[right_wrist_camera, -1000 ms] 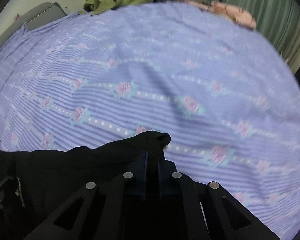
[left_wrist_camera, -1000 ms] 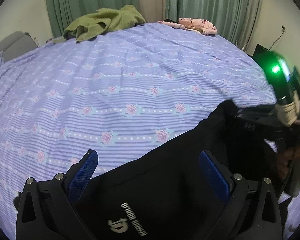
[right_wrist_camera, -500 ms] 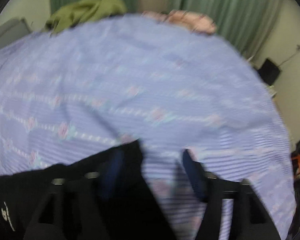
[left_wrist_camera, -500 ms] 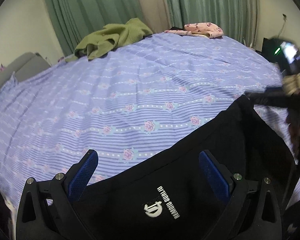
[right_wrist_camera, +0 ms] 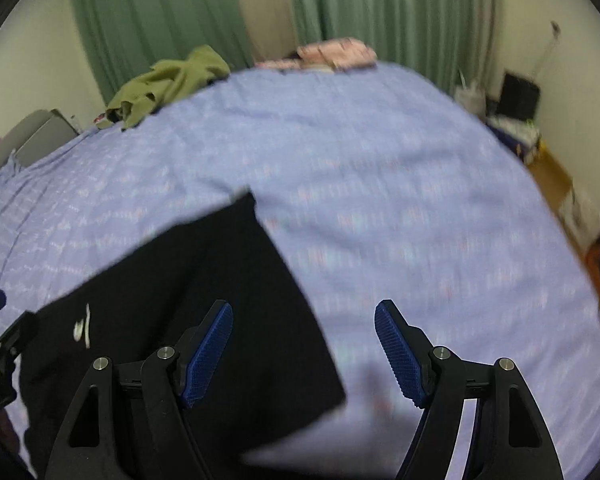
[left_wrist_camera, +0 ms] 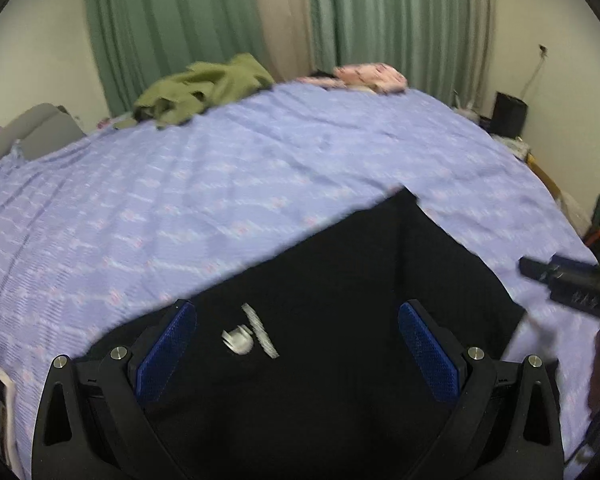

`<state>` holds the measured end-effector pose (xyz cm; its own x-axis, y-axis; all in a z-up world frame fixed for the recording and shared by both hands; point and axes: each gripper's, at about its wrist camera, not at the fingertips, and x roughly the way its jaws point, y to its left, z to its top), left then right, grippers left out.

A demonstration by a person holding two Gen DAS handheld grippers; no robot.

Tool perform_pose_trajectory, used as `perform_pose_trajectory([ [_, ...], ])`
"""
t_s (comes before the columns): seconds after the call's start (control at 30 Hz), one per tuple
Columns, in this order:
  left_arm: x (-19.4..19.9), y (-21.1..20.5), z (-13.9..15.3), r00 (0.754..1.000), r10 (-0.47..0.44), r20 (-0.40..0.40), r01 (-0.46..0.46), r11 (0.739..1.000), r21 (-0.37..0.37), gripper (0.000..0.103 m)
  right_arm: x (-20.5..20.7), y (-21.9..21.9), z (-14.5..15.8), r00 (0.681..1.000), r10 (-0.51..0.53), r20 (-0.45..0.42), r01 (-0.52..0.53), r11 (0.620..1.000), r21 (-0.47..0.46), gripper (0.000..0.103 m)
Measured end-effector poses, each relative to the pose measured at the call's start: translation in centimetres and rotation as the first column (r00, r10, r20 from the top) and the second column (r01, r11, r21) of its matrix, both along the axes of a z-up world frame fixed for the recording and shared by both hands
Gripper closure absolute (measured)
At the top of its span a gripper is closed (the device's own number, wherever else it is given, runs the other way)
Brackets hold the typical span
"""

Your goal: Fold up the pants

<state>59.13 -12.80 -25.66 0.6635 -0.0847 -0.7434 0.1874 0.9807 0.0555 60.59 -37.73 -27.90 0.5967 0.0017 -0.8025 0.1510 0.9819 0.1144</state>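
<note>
**On the bed: black pants lie flat, both hand-held grippers spread**

Over the bed (left_wrist_camera: 260,184), the left wrist view looks down across a lilac flowered sheet. The pants (left_wrist_camera: 340,300), black, lie flat on the near part of the bed, with one corner pointing up the sheet and a small white logo (left_wrist_camera: 248,334) on the cloth. The left hand-held gripper (left_wrist_camera: 298,350) hangs above them with its blue pads (left_wrist_camera: 166,350) spread wide; the pads stand clear of the cloth and nothing is pinched. At the right edge, part of the right hand-held gripper (left_wrist_camera: 572,284) shows over the sheet, just beside the pants. A green garment (left_wrist_camera: 204,90) and a pink one (left_wrist_camera: 370,78) lie at the far edge of the bed, well apart from the pants, before green curtains (left_wrist_camera: 172,28).

From the right wrist view, blurred, the pants (right_wrist_camera: 204,280) fill the lower left, their right edge running under the left finger. The right hand-held gripper (right_wrist_camera: 304,354) has just been opening and now stands spread, nothing between its pads; the right pad (right_wrist_camera: 400,356) is over bare sheet. Part of the left hand-held gripper (right_wrist_camera: 0,340) shows at the left edge.
</note>
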Motion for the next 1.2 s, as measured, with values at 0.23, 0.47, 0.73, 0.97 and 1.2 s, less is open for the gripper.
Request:
perform_pose_trajectory([
  [0.23, -2.7, -2.5, -2.7, 0.995, -0.065, -0.076, 0.066, 0.998, 0.017, 0.000, -2.1, -1.7, -7.5, 0.982, -0.110, -0.151, 0.143, 0.963, 0.227, 0.046],
  [0.47, -3.6, -3.3, -3.7, 0.991, -0.077, -0.110, 0.076, 0.997, -0.013, 0.000, -2.1, -2.0, -8.2, 0.978, -0.166, -0.127, 0.196, 0.940, 0.281, 0.097],
  [0.73, -4.5, -3.6, -3.1, 0.989, -0.065, -0.133, 0.064, 0.998, -0.009, 0.000, -4.1, -2.9, -7.2, 0.951, -0.272, -0.149, 0.293, 0.947, 0.136, 0.068],
  [0.97, -8.9, -0.5, 0.8, 0.993, -0.035, -0.109, 0.034, 0.999, -0.013, 0.000, -10.6, -3.4, 0.2, 0.945, -0.326, -0.023, 0.327, 0.943, 0.064, 0.038],
  [1.2, -16.3, 5.6, 6.7, 0.996, 0.037, -0.084, -0.042, 0.997, -0.061, 0.000, -19.9, -0.3, 8.1, 0.964, -0.265, 0.027, 0.263, 0.963, 0.057, 0.030],
])
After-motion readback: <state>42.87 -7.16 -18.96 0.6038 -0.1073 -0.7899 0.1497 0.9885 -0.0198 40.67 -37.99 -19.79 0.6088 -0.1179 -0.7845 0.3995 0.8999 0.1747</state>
